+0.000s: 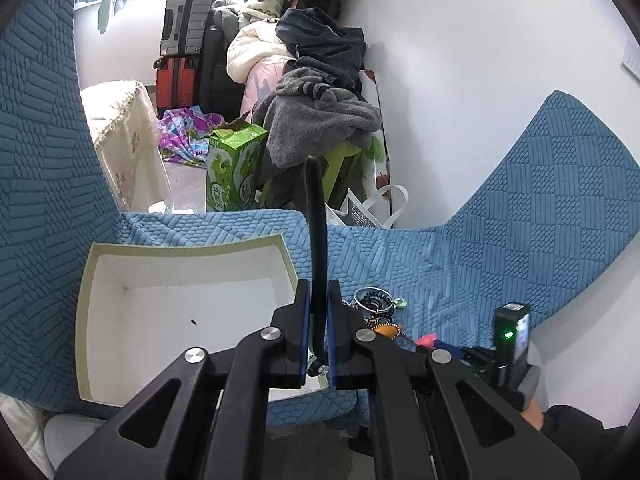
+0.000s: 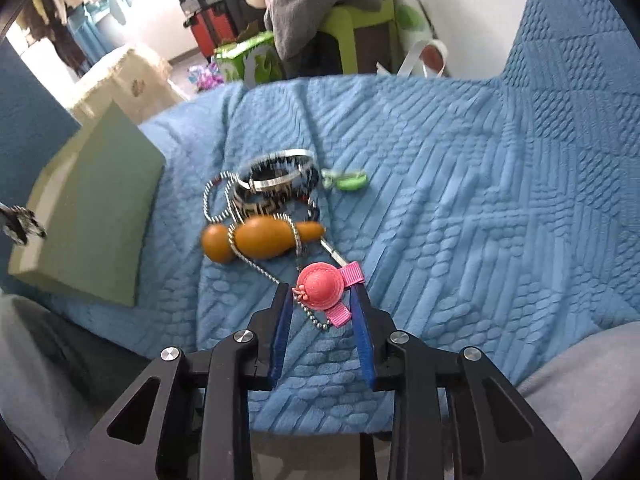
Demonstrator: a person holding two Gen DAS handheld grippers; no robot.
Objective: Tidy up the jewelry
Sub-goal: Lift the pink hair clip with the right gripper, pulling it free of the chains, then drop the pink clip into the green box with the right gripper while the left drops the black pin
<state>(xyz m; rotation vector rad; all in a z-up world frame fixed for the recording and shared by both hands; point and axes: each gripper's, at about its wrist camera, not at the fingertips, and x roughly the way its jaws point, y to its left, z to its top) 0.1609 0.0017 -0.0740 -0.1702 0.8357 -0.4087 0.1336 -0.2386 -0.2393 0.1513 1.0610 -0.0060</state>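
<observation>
My left gripper (image 1: 318, 292) is shut on a thin black band (image 1: 316, 232) that stands up edge-on, held over the right rim of an open white box (image 1: 180, 308) with a pale green rim. The box holds nothing but a small dark speck. My right gripper (image 2: 322, 300) is open, its blue pads either side of a pink hat-shaped hair clip (image 2: 322, 286) lying on the blue quilted cover (image 2: 460, 220). Beyond the clip lie an orange gourd charm (image 2: 262, 242), a silver chain (image 2: 218, 196), stacked bangles (image 2: 276, 184) and a green charm (image 2: 348, 179). The jewelry pile also shows in the left wrist view (image 1: 376, 304).
The box's green side (image 2: 92, 216) stands left of the jewelry. The right gripper's housing with a green light (image 1: 510, 336) sits right of the pile. Beyond the seat's edge are a green carton (image 1: 234, 168), piled clothes (image 1: 316, 92), suitcases (image 1: 184, 48) and a white wall.
</observation>
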